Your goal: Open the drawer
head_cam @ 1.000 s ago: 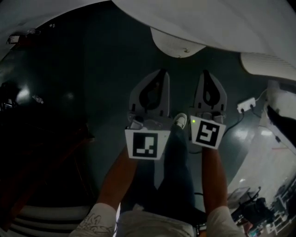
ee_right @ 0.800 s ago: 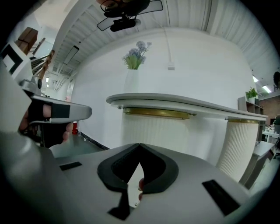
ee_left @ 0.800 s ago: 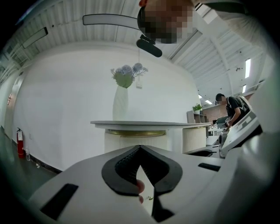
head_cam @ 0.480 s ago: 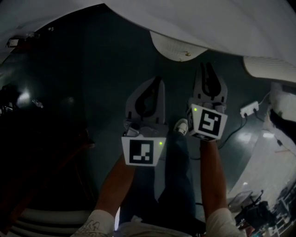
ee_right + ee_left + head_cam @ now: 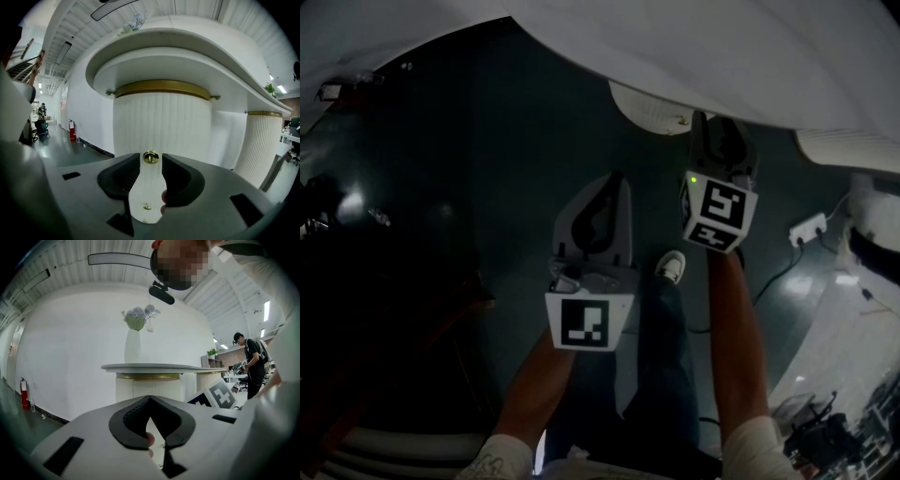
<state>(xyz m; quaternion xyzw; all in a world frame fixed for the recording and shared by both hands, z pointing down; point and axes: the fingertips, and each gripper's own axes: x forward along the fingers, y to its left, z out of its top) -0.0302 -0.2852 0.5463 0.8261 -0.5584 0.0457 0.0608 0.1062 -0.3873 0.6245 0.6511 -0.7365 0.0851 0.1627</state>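
The drawer front is the ribbed white round pedestal [image 5: 161, 126] under the counter, with a small gold knob [image 5: 150, 157] on it. Two more small gold knobs [image 5: 147, 206] sit lower down. My right gripper [image 5: 151, 165] points at the upper knob. Its jaws are opening, and the knob shows in the gap just past the tips, untouched. In the head view the right gripper [image 5: 719, 127] reaches up to the pedestal [image 5: 652, 105]. My left gripper [image 5: 614, 183] hangs lower and further back, over the dark floor. Its jaws [image 5: 150, 398] meet at the tips with nothing held.
The white counter top [image 5: 164, 367] carries a vase of flowers [image 5: 133, 341]. A second ribbed pedestal [image 5: 262, 145] stands to the right. A person [image 5: 251, 362] stands far right. A white power strip [image 5: 806, 228] and cable lie on the floor, near my shoe [image 5: 671, 266].
My right gripper has moved forward toward the pedestal, and its jaws have gone from shut to apart. The left gripper has drifted slightly back toward me.
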